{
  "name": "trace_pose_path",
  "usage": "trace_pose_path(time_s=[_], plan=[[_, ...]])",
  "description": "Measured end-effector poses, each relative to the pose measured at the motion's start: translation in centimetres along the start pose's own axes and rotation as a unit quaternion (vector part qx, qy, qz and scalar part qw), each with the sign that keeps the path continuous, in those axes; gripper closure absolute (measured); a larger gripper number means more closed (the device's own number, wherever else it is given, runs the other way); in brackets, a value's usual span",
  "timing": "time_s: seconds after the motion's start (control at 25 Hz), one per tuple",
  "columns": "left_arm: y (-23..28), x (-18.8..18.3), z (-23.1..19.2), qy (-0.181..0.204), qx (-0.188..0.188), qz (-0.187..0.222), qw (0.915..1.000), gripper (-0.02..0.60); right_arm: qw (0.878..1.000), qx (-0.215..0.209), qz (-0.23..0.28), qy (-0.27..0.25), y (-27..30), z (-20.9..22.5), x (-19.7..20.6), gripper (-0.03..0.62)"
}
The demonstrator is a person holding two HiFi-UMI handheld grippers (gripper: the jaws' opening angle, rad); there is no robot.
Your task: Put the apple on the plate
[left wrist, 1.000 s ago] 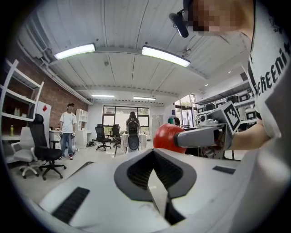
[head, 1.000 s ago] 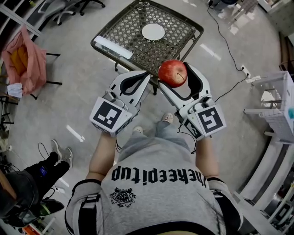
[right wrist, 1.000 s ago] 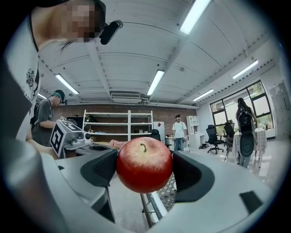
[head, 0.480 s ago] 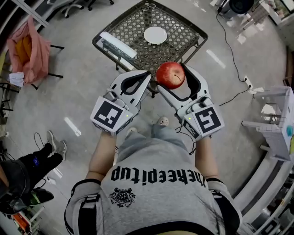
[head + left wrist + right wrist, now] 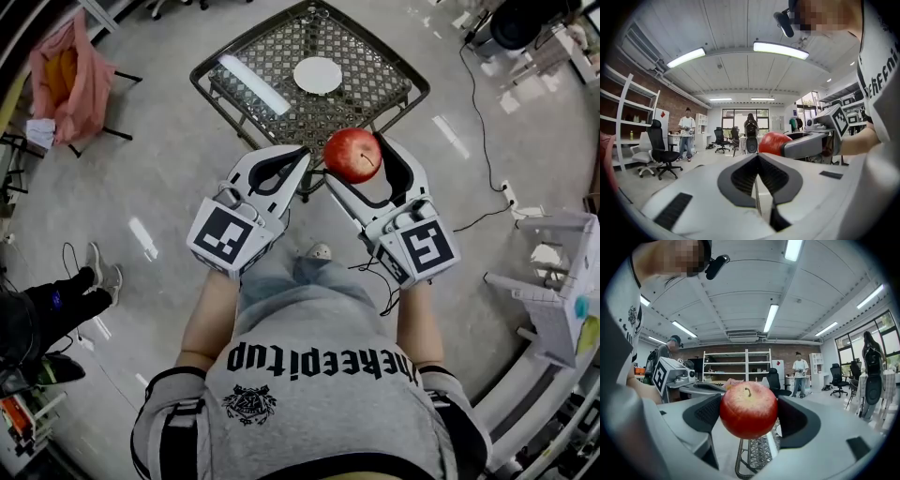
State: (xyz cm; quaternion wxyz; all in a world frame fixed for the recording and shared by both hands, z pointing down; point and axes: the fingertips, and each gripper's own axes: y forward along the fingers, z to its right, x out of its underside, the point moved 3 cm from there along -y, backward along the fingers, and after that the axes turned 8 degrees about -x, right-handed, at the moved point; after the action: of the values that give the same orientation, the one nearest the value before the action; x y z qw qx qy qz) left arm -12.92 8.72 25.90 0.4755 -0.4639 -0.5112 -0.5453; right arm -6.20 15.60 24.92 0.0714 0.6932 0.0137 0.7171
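A red apple (image 5: 352, 155) is clamped between the jaws of my right gripper (image 5: 356, 157), held in the air in front of the person's body, just short of the table's near edge. The right gripper view shows the same apple (image 5: 748, 409) stem up between the jaws. My left gripper (image 5: 286, 159) hangs beside it on the left with its jaws shut on nothing; from the left gripper view the apple (image 5: 774, 143) shows past its tips. A small white plate (image 5: 318, 75) lies flat on the metal lattice table (image 5: 272, 49) ahead.
A long white strip (image 5: 255, 84) lies on the table's left part. A pink bag on a stand (image 5: 70, 66) is at far left, cables (image 5: 478, 103) cross the floor at right, a white rack (image 5: 553, 291) stands far right. Another person's legs (image 5: 56, 305) show at left.
The view has shifted so the table and plate sit a little nearer and more centred. Both grippers hold the same pose, and the apple stays clamped in the right one.
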Motion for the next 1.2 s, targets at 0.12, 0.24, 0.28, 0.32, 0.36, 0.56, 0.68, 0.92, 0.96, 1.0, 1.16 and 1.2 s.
trace_pose_path(time_s=[0.12,0.24,0.28,0.32,0.36,0.56,0.68,0.92,0.96,1.0,1.16,1.2], plan=[[0.4,-0.1,0.5,0.004,-0.006,-0.001,1.0,0.575,1.0,-0.007,0.003,0.005,-0.2,0.5,0.2,0.198],[0.7,0.0,0.5,0.007,-0.011,-0.007,0.9999,0.575,1.0,-0.012,0.005,0.008,-0.1,0.9,0.4,0.198],[0.8,-0.1,0.4,0.006,-0.012,-0.007,0.9999,0.575,1.0,-0.013,0.005,0.009,0.0,1.1,0.4,0.198],[1.0,-0.1,0.4,0.006,-0.013,-0.008,0.9999,0.575,1.0,-0.014,0.005,0.011,0.1,1.3,0.5,0.2],[1.2,-0.1,0.3,0.005,-0.014,-0.009,0.9999,0.575,1.0,-0.014,0.005,0.013,0.1,1.5,0.5,0.198],[2.4,0.1,-0.2,-0.002,-0.011,-0.016,0.9998,0.574,1.0,-0.01,0.006,0.017,0.4,2.7,0.4,0.2],[3.7,0.0,-0.6,0.0,-0.005,-0.012,0.9999,0.575,1.0,-0.005,0.005,0.017,0.8,4.0,0.3,0.198],[6.4,0.1,-2.2,-0.003,0.006,-0.017,0.9998,0.574,1.0,0.004,-0.001,0.016,2.3,6.6,0.4,0.2],[6.8,0.2,-2.5,-0.004,0.007,-0.021,0.9997,0.575,1.0,0.005,-0.003,0.017,2.6,7.0,0.5,0.2],[7.2,0.2,-2.9,-0.002,0.007,-0.02,0.9998,0.575,1.0,0.005,-0.004,0.017,2.9,7.4,0.5,0.198],[8.5,0.4,-4.8,0.001,0.009,-0.019,0.9998,0.574,1.0,0.005,-0.009,0.019,4.8,8.7,0.7,0.2],[8.8,0.5,-5.3,-0.003,0.008,-0.024,0.9997,0.575,1.0,0.005,-0.011,0.019,5.3,9.0,0.8,0.2]])
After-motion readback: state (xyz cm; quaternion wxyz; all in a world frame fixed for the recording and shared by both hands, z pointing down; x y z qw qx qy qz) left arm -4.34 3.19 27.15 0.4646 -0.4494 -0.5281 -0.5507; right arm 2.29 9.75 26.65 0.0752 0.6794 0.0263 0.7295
